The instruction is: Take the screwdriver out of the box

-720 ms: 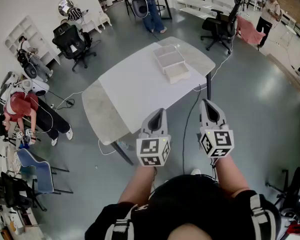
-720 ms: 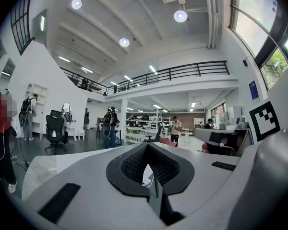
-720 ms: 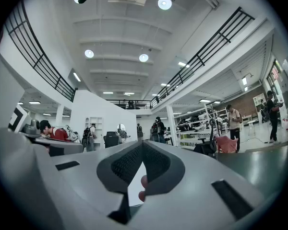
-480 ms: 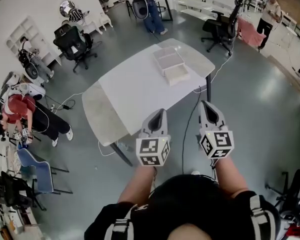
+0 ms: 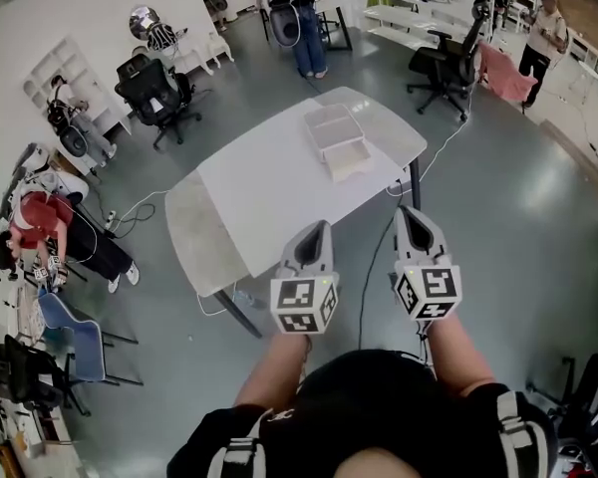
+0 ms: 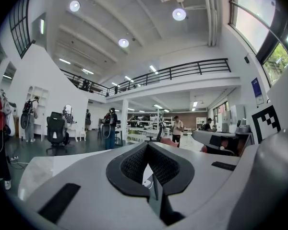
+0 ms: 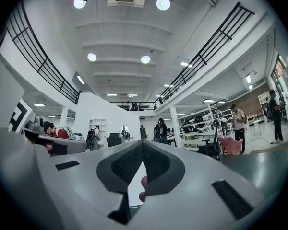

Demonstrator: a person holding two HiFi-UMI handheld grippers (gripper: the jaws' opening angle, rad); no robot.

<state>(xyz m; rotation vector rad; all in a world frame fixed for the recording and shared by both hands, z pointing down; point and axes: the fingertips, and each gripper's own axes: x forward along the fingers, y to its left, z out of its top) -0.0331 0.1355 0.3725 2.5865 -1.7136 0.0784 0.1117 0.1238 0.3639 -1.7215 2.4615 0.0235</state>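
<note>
The white surface (image 5: 269, 182) stands ahead of the person, well apart from both grippers, with nothing on it but the box (image 5: 349, 170). The box is a pale, shallow container of what looks like two open sections, set towards the far right corner of the surface. The left gripper (image 5: 317, 229) and the right gripper (image 5: 410, 213) are held side by side at waist height, short of the near edge and off the surface, pointing towards the box. This reads as an approach stance, with the task not yet begun. Each gripper's own view shows its jaws closed together at the tips with nothing held. The screwdriver cannot be made out at this range; by the task it is judged to lie inside the box.
</note>
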